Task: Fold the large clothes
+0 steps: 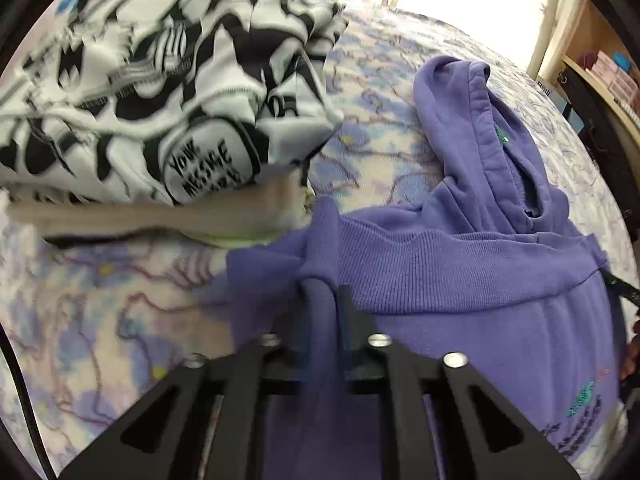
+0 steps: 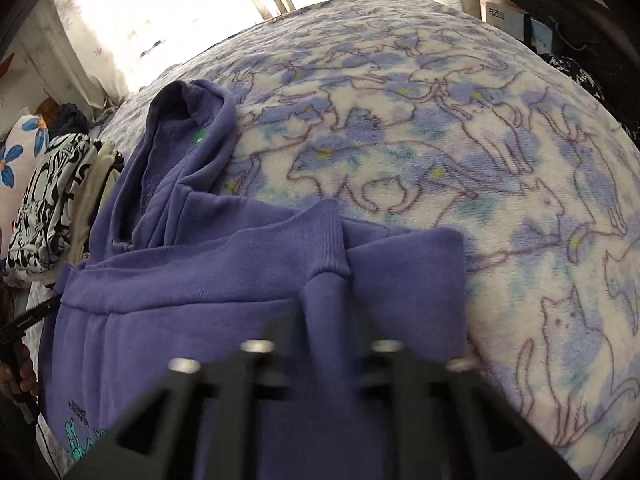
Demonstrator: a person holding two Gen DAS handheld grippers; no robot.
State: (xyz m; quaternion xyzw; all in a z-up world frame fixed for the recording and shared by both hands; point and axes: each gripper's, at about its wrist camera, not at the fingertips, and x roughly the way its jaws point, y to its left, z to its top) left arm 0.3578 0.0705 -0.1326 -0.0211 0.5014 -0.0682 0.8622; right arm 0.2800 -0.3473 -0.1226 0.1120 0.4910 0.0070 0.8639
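A purple hoodie lies on a bed, its ribbed hem folded up toward the hood. My left gripper is shut on a pinched fold at the hem's left corner. In the right wrist view the same hoodie fills the lower left, hood at the far end. My right gripper is shut on a fold at the hem's right corner. Teal print shows on the hoodie's front.
The bed has a fleece blanket with blue and purple cat outlines. A folded black-and-white patterned garment lies on a beige one left of the hoodie. Shelves stand at the right. A bright curtained window is beyond the bed.
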